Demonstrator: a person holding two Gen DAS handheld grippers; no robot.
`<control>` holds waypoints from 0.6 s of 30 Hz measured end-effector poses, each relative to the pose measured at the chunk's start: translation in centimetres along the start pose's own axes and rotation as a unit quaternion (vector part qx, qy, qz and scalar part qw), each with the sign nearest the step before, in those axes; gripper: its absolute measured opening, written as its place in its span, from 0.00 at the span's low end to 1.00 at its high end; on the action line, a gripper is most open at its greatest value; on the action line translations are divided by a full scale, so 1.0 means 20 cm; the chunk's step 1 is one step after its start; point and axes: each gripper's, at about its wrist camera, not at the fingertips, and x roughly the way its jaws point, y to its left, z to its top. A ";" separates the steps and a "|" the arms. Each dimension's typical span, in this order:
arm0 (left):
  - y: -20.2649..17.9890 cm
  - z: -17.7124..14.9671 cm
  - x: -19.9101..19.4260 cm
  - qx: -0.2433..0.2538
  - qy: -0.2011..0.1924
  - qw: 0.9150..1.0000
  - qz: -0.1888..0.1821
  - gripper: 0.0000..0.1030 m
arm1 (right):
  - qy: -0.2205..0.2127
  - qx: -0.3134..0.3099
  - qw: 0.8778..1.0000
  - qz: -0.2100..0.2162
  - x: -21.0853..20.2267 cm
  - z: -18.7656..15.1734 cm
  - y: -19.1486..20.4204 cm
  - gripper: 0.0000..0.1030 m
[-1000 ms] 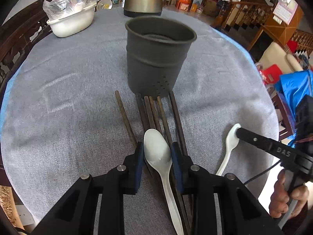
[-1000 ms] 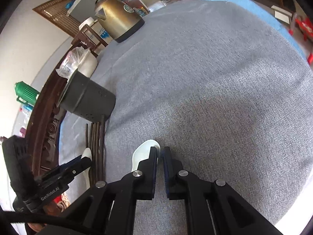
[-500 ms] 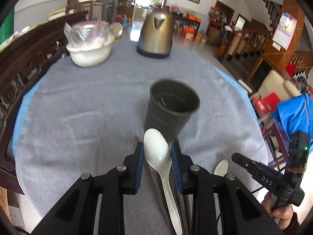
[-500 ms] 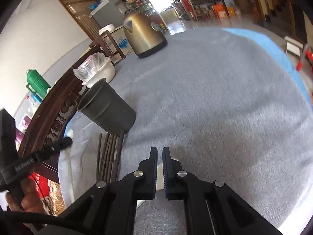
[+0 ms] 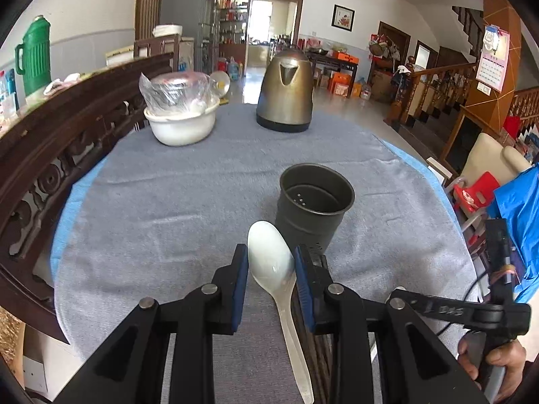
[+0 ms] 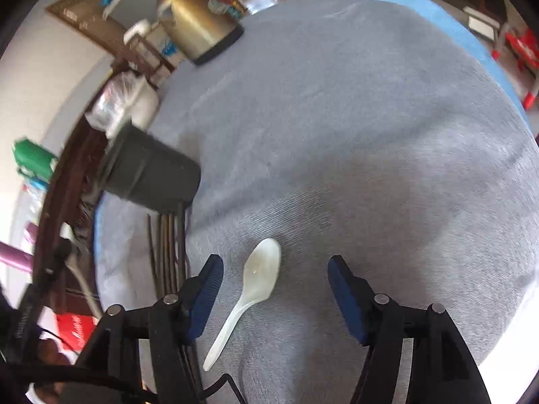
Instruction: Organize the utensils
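**Spoon in the left fingers, holder just beyond**

The left gripper (image 5: 271, 271) fingers clench a white spoon (image 5: 273, 262), bowl far, handle trailing near. The dark holder (image 5: 315, 202) stands just beyond, slightly right. The right gripper (image 6: 274, 281), fingers spread, straddles a second spoon (image 6: 259, 276) lying on the desk (image 6: 370, 134).

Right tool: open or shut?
Open. The right tool has its blue pads spread wide, with a white spoon lying free on the grey cloth between them.
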 end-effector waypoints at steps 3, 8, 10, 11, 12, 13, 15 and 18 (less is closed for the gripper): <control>0.02 0.00 -0.03 0.001 -0.010 1.000 0.005 0.29 | 0.012 -0.016 0.999 -0.032 0.05 0.00 0.11 0.47; 0.06 0.01 -0.07 -0.005 -0.018 1.000 0.003 0.29 | -0.001 -0.084 0.987 -0.137 0.10 -0.01 0.27 0.17; 0.08 0.01 -0.07 -0.006 -0.020 1.000 0.004 0.29 | -0.003 -0.099 0.986 -0.136 0.10 -0.03 0.29 0.10; 0.09 0.01 -0.07 -0.006 -0.021 1.000 0.005 0.29 | -0.002 -0.103 0.987 -0.126 0.10 -0.03 0.29 0.09; 0.09 0.02 -0.07 -0.007 -0.020 1.000 0.005 0.29 | -0.003 -0.103 0.987 -0.122 0.08 -0.04 0.28 0.09; 0.10 0.02 -0.07 -0.009 -0.019 1.000 0.005 0.29 | -0.008 -0.104 0.988 -0.117 0.07 -0.04 0.26 0.09; 0.10 0.02 -0.08 -0.012 -0.018 1.000 0.004 0.29 | -0.025 -0.101 0.991 -0.090 0.02 -0.04 0.23 0.09; 0.11 0.04 -0.07 -0.020 -0.020 1.000 -0.002 0.29 | -0.053 -0.081 0.994 -0.053 -0.07 -0.02 0.18 0.09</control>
